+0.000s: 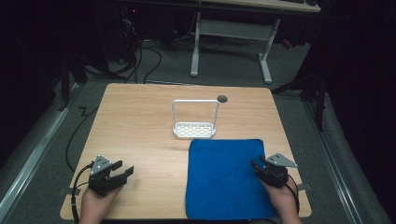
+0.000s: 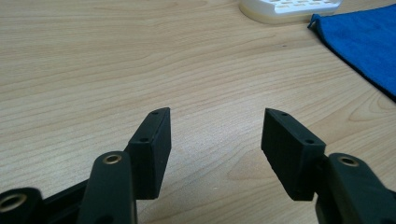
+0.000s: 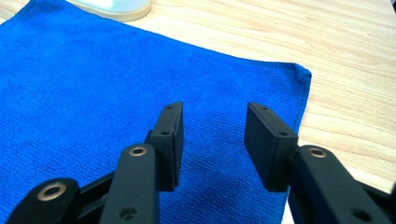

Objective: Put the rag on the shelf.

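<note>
- The left gripper [image 1: 122, 171] is resting low over the bare wood at the near left corner of the table [image 1: 135, 126], held in a person's left hand [image 1: 95, 205] that is coming in from the bottom edge of the high view.
- Its jaws are standing wide apart with nothing between them; in the left gripper view [image 2: 215, 140] plain wood is showing through the gap.
- The right gripper [image 1: 256, 164] is sitting at the near right side of the table, over the right edge of the blue cloth [image 1: 224, 177], with the person's right hand [image 1: 282, 203] behind it.
- Its jaws are also standing open, somewhat narrower than the left pair, and are gripping nothing; in the right gripper view [image 3: 212, 140] they are hovering just above the cloth [image 3: 93, 93], and whether they are touching it cannot be told.
- The blue cloth is lying flat on the right half of the table, reaching from its near edge up to the white rack [image 1: 194, 125].
- The white rack, a slotted tray with a tall upright frame, is standing near the middle of the table, just beyond the far edge of the cloth, touching it or nearly so.
- In the left gripper view the rack [image 2: 289, 8] and a corner of the cloth [image 2: 364, 42] are lying ahead and to the right, well apart from that gripper.
- A small dark round hole [image 1: 222, 98] is sitting in the table top just behind the rack.
</note>
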Available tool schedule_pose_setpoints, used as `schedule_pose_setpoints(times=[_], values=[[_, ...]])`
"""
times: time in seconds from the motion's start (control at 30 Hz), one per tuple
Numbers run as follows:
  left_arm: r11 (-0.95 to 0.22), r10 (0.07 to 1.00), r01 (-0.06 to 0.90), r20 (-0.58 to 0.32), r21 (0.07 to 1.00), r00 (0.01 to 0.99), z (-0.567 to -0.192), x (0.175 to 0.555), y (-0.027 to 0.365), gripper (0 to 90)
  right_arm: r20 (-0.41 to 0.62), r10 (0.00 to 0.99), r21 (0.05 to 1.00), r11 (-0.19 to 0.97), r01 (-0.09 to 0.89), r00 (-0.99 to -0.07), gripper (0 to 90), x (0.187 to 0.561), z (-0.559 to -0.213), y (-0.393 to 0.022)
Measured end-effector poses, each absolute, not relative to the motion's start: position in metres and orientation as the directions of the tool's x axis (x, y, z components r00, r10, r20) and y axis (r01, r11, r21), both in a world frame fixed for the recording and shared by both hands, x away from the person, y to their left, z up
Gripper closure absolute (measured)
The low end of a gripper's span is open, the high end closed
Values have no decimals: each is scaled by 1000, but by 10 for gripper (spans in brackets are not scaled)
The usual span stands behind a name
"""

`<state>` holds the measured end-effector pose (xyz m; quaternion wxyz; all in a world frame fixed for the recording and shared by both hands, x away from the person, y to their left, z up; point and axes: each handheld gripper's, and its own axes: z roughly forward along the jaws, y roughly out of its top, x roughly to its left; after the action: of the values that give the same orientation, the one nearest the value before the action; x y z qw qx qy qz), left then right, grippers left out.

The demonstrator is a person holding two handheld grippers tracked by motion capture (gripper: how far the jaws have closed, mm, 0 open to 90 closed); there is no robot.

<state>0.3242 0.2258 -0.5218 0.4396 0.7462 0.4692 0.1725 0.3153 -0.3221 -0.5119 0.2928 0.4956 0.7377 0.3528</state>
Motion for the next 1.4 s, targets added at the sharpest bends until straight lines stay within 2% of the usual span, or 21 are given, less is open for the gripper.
schedule_pose_setpoints(times=[0.13, 0.2, 0.23, 0.3, 0.33, 0.4, 0.43, 0.6, 0.77, 0.97, 1.1, 1.4], values=[[-176, 843, 553, -165, 814, 511, -522, 325, 222, 451, -89, 936, 809, 267, 523, -340, 578, 315, -512, -321], [-176, 827, 558, -186, 811, 531, -522, 324, 217, 488, -94, 935, 810, 271, 520, -341, 593, 315, -512, -321], [-177, 812, 563, -204, 807, 547, -522, 324, 210, 514, -88, 938, 811, 264, 523, -336, 606, 315, -512, -321], [-198, 787, 577, -222, 792, 576, -520, 323, 197, 660, -81, 940, 809, 256, 528, -331, 630, 314, -512, -322], [-220, 766, 575, -226, 788, 602, -519, 322, 185, 660, -84, 940, 812, 257, 524, -331, 653, 315, -512, -323], [-291, 712, 540, -199, 789, 674, -514, 317, 154, 806, -74, 942, 808, 249, 533, -328, 693, 315, -511, -325], [-291, 712, 540, -199, 789, 674, -514, 317, 154, 825, -69, 943, 809, 244, 535, -327, 701, 315, -510, -325], [-374, 610, 491, -189, 787, 769, -512, 307, 104, 890, -64, 942, 811, 242, 533, -329, 720, 314, -509, -328], [-383, 544, 489, -236, 784, 805, -512, 306, 71, 900, -58, 940, 808, 242, 538, -335, 731, 314, -510, -329], [-490, 483, 448, -195, 748, 853, -523, 301, 32, 900, -60, 936, 805, 250, 538, -346, 798, 314, -511, -330], [-534, 477, 427, -156, 730, 865, -530, 297, 29, 900, -61, 934, 806, 255, 534, -353, 824, 314, -510, -330], [-522, 502, 465, -183, 715, 845, -529, 290, 62, 900, -42, 927, 804, 253, 538, -373, 837, 314, -511, -327]])
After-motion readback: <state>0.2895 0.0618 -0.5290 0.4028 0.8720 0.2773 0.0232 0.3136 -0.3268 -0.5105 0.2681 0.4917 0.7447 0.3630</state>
